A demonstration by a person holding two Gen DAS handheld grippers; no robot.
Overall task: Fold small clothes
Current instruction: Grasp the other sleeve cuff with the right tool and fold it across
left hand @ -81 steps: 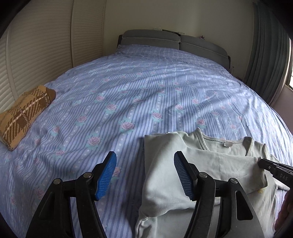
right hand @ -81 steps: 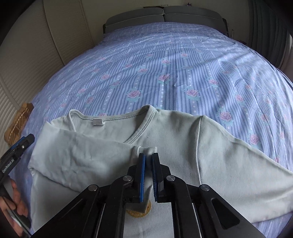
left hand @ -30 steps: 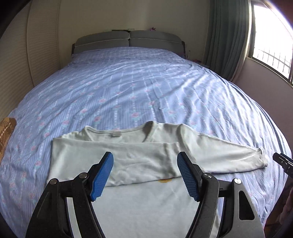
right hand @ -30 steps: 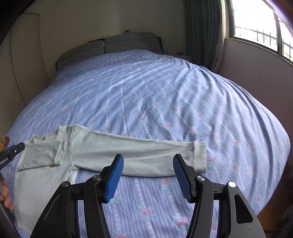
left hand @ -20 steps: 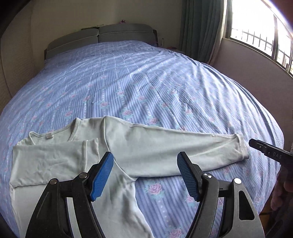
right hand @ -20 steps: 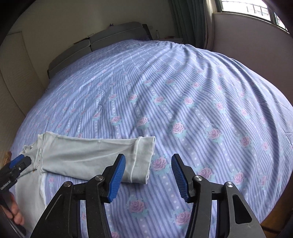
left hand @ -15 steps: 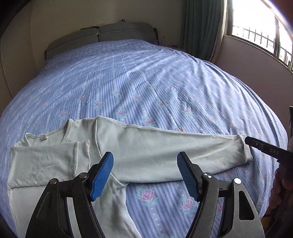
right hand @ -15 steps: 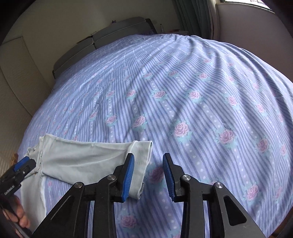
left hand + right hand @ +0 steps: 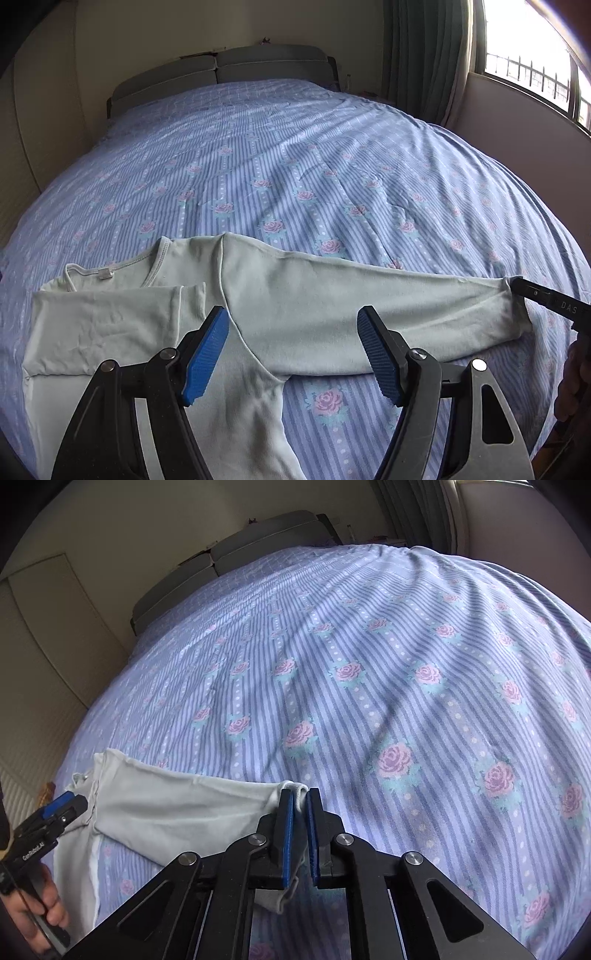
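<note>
A pale green long-sleeved shirt point(image 9: 122, 325) lies flat on the bed, neckline away from me. One sleeve is folded across its chest; the other sleeve point(image 9: 369, 299) stretches out to the right. My left gripper point(image 9: 293, 354) hovers open above the armpit of that stretched sleeve, nothing between its blue pads. My right gripper point(image 9: 301, 812) is shut on the sleeve cuff point(image 9: 293, 788), with the cloth pinched between the pads. In the left wrist view the right gripper point(image 9: 517, 286) shows at the cuff on the right edge.
The bed point(image 9: 295, 166) has a blue striped sheet with pink roses and a grey headboard point(image 9: 221, 70) at the far end. A window point(image 9: 535, 74) and dark curtain point(image 9: 424, 48) stand to the right, wardrobe doors point(image 9: 37, 657) to the left. A hand point(image 9: 40, 919) holds the left gripper.
Both grippers slid right along the stretched sleeve. The right gripper came down over the cuff and its jaws went from wide open to shut on the cloth. The left gripper stayed open.
</note>
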